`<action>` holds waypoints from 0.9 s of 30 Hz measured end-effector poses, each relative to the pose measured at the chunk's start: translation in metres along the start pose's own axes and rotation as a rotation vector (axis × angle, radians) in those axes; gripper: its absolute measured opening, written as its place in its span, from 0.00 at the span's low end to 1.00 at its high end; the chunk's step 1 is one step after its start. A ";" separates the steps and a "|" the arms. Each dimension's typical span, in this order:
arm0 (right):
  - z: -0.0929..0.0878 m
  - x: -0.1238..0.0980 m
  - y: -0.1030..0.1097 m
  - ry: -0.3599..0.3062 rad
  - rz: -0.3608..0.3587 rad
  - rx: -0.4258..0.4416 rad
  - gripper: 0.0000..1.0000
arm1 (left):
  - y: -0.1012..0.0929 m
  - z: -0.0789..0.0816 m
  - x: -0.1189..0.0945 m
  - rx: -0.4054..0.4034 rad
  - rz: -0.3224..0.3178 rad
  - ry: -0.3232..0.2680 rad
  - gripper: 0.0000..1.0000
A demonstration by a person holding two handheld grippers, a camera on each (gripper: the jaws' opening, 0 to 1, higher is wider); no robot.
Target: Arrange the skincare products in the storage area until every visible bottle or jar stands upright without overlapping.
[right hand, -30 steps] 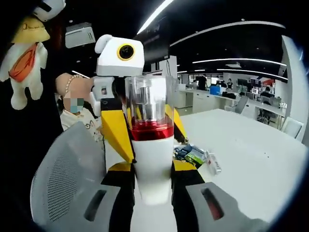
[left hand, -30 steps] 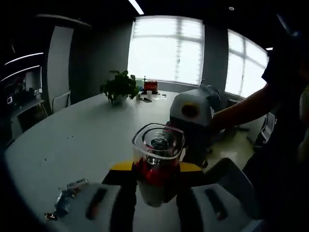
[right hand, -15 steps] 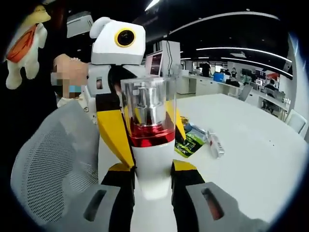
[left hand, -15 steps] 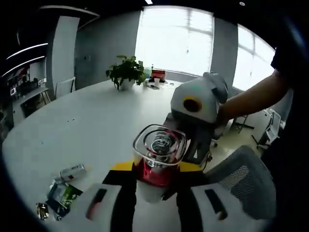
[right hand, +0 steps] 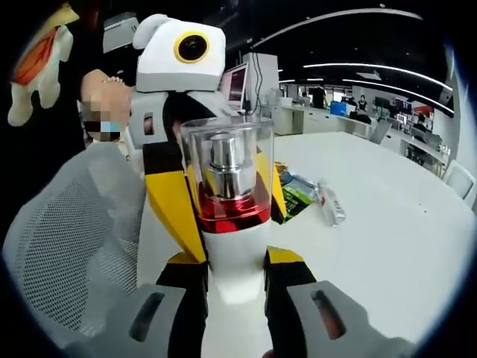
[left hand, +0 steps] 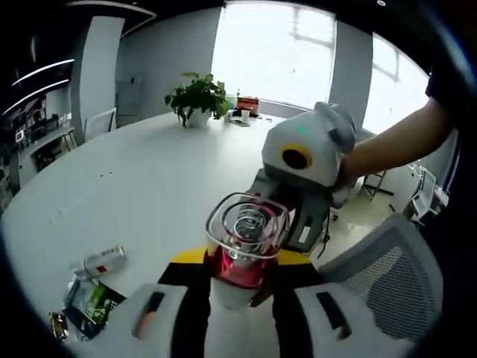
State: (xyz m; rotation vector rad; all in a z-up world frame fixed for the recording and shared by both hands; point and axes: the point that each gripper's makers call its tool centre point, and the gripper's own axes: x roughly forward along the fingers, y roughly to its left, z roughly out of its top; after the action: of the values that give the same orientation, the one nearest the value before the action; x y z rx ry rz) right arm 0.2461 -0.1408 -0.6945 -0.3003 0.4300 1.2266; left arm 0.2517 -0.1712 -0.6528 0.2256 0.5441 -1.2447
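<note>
Grippers are both clamping one pump bottle (right hand: 232,224) above the white table (left hand: 134,186): right gripper (right hand: 235,276) and left gripper (left hand: 237,277) closing on its white body. Smooth, rigid, probably light; clear cap (left hand: 246,227) looks slippery, so body-gripping seems safest.

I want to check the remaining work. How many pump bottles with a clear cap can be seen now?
1: the white pump bottle with a red collar and clear plastic cap stands between the jaws of both hand-held grippers, above the round white table. Others may be hidden.

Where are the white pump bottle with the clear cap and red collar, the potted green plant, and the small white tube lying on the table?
White pump bottle (right hand: 237,250): right gripper view, white body.
Potted green plant (left hand: 197,97): left gripper view, leaves.
Small white tube (right hand: 332,205): right gripper view, its middle.
</note>
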 end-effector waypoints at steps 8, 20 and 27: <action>-0.007 -0.003 -0.006 0.002 -0.009 0.012 0.28 | 0.002 0.001 0.012 0.009 -0.010 0.001 0.25; -0.007 -0.005 -0.033 -0.001 -0.026 0.017 0.28 | 0.022 0.015 0.025 0.018 0.005 -0.036 0.26; -0.010 -0.006 -0.056 -0.005 -0.035 0.027 0.28 | 0.041 0.025 0.035 0.026 -0.001 -0.052 0.26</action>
State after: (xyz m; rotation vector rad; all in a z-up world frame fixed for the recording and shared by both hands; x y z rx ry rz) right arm 0.2959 -0.1676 -0.7008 -0.2804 0.4352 1.1857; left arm 0.3044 -0.1989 -0.6549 0.2143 0.4838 -1.2556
